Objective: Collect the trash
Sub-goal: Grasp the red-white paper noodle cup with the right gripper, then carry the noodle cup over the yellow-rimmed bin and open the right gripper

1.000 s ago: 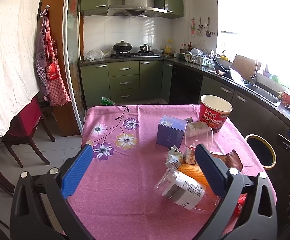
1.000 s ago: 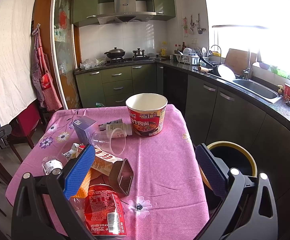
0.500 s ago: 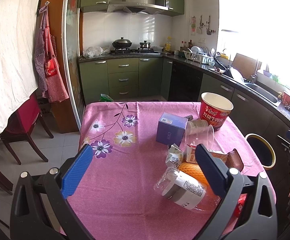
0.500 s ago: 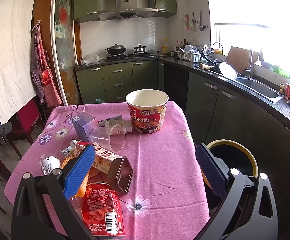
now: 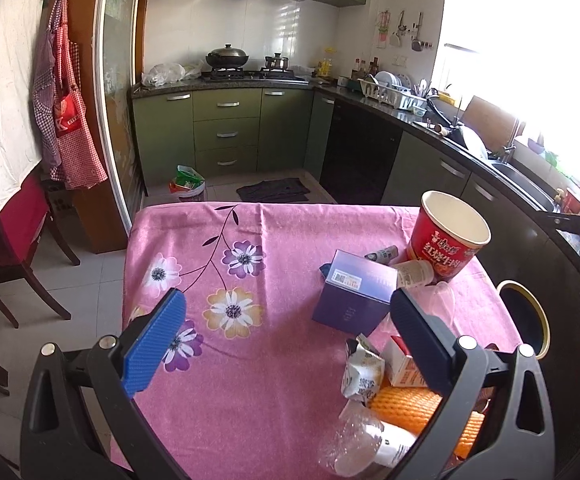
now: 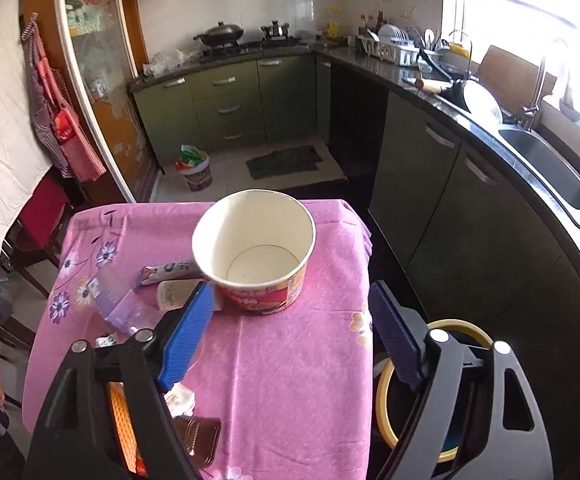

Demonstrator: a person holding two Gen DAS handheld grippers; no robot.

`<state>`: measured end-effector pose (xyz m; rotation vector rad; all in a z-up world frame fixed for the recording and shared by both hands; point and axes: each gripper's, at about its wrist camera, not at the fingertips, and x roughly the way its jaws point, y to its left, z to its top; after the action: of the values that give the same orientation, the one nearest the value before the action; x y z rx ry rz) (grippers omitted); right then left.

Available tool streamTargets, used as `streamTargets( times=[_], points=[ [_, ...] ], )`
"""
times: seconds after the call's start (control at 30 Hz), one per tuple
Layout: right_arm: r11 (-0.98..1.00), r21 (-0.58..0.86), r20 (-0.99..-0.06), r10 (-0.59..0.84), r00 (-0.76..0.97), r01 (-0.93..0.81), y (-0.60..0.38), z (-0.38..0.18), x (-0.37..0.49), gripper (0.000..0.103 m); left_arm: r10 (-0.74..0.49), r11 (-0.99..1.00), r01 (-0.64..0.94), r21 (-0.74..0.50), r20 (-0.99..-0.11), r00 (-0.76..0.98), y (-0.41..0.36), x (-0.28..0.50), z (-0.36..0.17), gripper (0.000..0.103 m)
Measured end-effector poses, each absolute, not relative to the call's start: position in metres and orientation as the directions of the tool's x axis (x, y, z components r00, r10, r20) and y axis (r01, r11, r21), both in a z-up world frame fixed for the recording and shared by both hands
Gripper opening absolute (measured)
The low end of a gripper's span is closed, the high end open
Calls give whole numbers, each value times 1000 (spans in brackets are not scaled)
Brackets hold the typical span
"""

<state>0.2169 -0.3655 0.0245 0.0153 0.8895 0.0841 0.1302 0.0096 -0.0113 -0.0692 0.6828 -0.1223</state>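
Trash lies on a table with a pink flowered cloth (image 5: 250,360). A red noodle cup (image 5: 447,246) (image 6: 256,252) stands upright and empty near the far right corner. Next to it sit a purple box (image 5: 353,296) (image 6: 118,300), a clear plastic cup (image 5: 443,300), a crumpled wrapper (image 5: 361,372), a small carton (image 5: 403,366), orange foam net (image 5: 409,402) and a clear bottle (image 5: 365,446). My left gripper (image 5: 286,348) is open over the cloth, left of the pile. My right gripper (image 6: 291,334) is open, raised above and just short of the noodle cup.
A yellow-rimmed bin (image 6: 385,404) (image 5: 529,320) stands on the floor right of the table. Dark green cabinets (image 6: 449,184) and a sink (image 6: 549,164) run along the right. A red chair (image 5: 10,232) stands at the left. A small brown tray (image 6: 200,436) lies near the table's near edge.
Both grippers have risen and moved forward. The right gripper has come up over the noodle cup and now looks down into it. Both stay open.
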Motion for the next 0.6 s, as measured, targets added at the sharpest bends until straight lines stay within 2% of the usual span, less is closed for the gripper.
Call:
streamTargets(
  times=[0.2,0.37,0.5,0.6],
  points=[
    [999,48,-915,47,401,-9,-372,-20,332,50,-136,991,103,-90,-660,739,7,153,-28,97],
    [996,91,-953,89,290,-7,-369,-61,372,33,-149,988,127,-82,-693,706,4,162,-44,97],
    [995,101,-968,100,231,-8,-364,-85,384,9,-157,986,146,-76,-704,693,-1,165,-50,97],
    [991,136,-967,130,221,11,-372,-95,388,6,-158,985,160,-65,-708,688,-6,165,-51,97]
  ],
)
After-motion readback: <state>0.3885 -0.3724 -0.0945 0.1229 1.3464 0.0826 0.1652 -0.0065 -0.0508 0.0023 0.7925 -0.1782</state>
